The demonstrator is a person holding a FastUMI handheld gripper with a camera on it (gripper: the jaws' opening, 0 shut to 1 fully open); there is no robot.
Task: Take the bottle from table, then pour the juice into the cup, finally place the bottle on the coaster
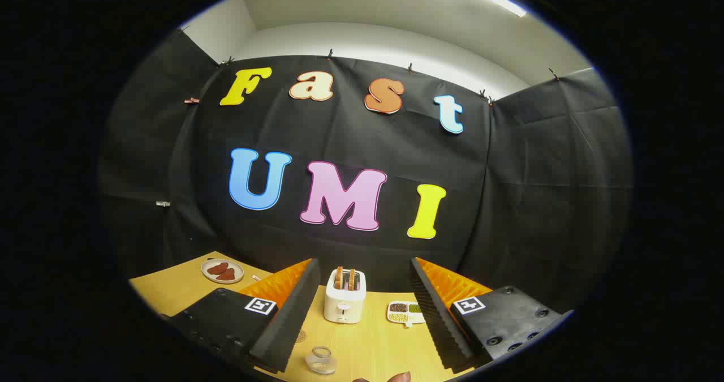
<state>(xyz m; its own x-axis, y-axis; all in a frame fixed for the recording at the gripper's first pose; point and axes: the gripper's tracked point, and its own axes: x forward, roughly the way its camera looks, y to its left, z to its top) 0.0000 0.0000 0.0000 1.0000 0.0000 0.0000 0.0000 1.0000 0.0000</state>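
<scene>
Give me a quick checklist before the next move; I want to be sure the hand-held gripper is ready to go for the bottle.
1. Hand-held gripper open and holding nothing: ok, the fingers stand wide apart with the table between them.
2. Bottle located: cannot tell, only a brownish rounded top shows below the fingers.
3. Cup ready: ok, a clear glass cup stands upright on the wooden table between the fingers.
4. Coaster located: cannot tell, a faint round mark lies beside the left finger.
5. Obstacles: ok, the toaster and sectioned dish sit beyond the cup, and the plate is far off to the left.
</scene>
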